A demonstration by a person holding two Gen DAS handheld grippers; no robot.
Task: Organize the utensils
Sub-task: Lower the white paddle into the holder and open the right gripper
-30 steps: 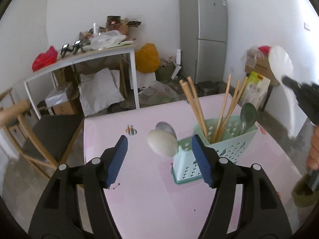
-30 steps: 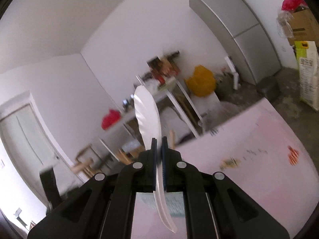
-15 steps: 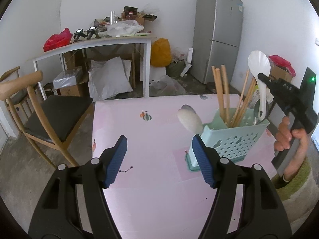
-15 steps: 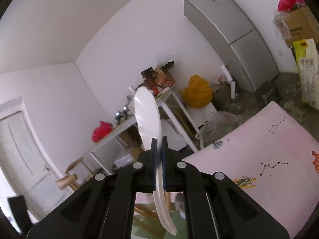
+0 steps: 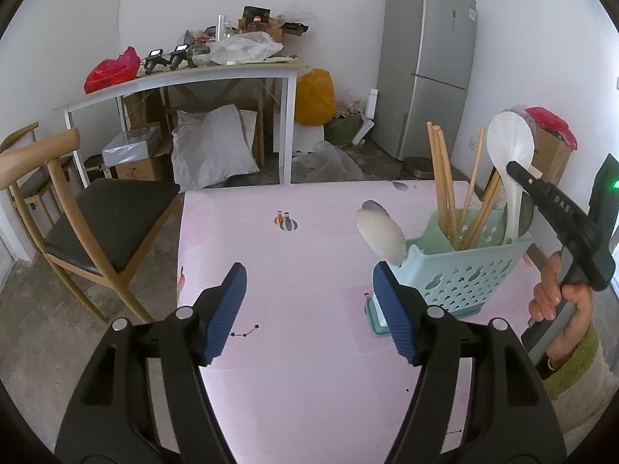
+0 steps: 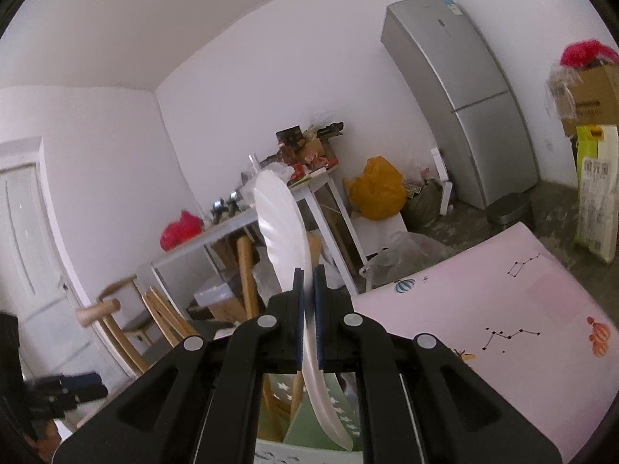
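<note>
Nearly done: chopsticks (image 5: 445,178) already upright in caddy (image 5: 468,266), right gripper (image 6: 308,309) clamped on white spoon (image 5: 508,154) lowering in at caddy's three o'clock, left gripper (image 5: 309,309) open, empty.

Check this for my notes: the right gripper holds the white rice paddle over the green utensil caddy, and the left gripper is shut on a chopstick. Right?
Not quite. The left gripper is open and holds nothing, as the left wrist view shows. The rest stands: the right gripper grips the white rice paddle over the green utensil caddy.
</note>
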